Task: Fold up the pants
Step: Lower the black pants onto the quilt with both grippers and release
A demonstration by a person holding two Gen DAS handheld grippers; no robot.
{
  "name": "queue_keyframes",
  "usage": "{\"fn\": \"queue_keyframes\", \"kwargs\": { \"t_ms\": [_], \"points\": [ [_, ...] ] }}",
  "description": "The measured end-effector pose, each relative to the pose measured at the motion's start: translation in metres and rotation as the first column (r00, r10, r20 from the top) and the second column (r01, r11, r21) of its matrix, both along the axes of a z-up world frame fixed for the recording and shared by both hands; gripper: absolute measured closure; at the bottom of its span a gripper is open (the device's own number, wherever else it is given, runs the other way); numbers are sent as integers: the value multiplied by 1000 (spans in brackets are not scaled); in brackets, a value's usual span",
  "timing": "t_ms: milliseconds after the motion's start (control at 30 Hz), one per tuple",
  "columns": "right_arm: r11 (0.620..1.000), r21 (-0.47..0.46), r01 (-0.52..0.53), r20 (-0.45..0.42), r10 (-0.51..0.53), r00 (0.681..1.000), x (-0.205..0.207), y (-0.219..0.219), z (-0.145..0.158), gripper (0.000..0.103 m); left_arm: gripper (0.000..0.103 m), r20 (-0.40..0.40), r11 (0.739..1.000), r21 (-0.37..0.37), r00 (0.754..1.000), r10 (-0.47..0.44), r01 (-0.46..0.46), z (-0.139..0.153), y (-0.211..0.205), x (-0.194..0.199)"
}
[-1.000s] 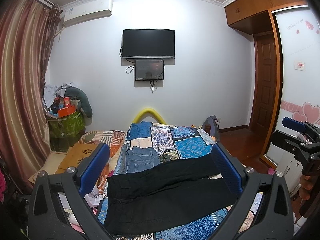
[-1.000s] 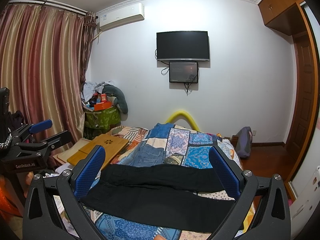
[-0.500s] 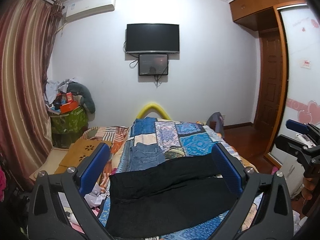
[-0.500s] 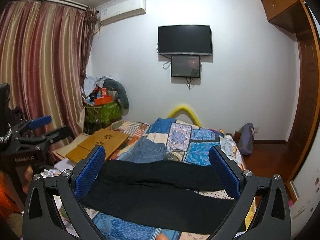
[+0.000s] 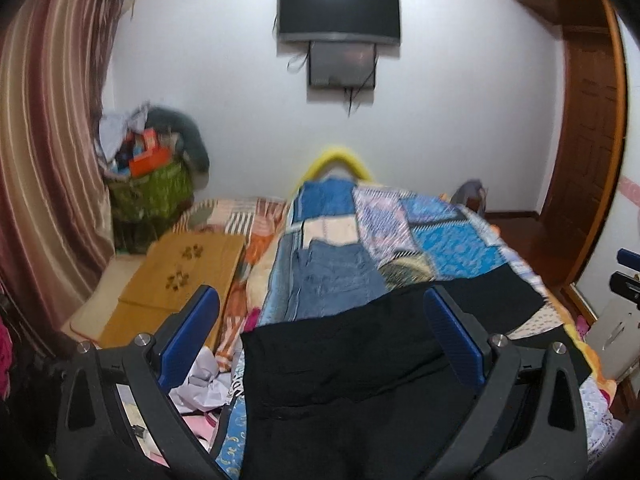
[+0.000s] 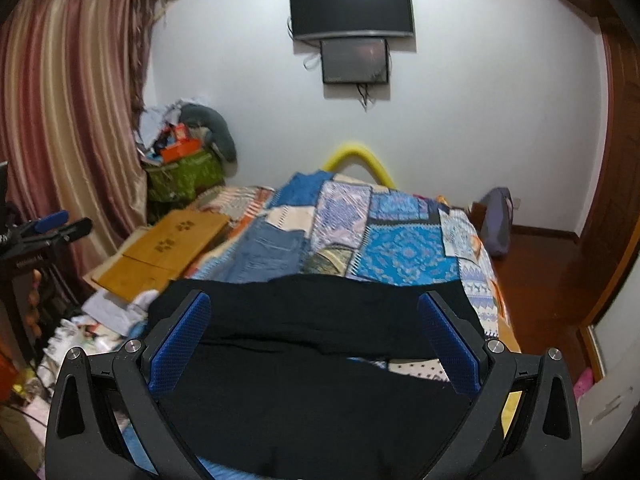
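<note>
On bed [image 5: 448,240], black pants [image 5: 340,380], no legible writing

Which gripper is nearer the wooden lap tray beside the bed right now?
Left. The left gripper sits over the black pants at the waist end, with the wooden lap tray just ahead-left. The right gripper is further right, over the pants' legs.

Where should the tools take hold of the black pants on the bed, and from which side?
Probably grip the black pants at the two ends of the near edge, coming from above on the near side. They lie flat, spread crosswise on the patchwork bedspread, waistband towards the left tool, legs towards the right tool.
</note>
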State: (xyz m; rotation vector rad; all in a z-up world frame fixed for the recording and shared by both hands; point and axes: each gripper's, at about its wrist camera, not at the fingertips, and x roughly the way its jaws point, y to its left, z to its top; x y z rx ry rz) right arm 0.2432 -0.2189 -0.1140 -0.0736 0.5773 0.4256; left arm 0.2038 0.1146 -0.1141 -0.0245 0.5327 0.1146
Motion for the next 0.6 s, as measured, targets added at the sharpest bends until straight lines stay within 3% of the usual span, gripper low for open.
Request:
{"fn": "queue_keyframes", "kwargs": {
  "t_ms": [167,367,533,600],
  "points": [
    [998,-62,8,-4,-8,1000,42,1,-27,0,0,-73,997,14,995,71,-70,-38,44,56],
    [991,-129,-27,-37,23,999,94,8,-54,0,0,-188,986,100,970,153,-136,-100,89,114],
    [985,-146,-94,-110,78,991,140,22,-84,0,0,-318,983,51,931,182,-175,-158,123,152],
    [982,-147,-120,-137,100,986,156,28,-96,1,6,-359,982,27,915,186,-189,-179,133,163]
  ]
}}
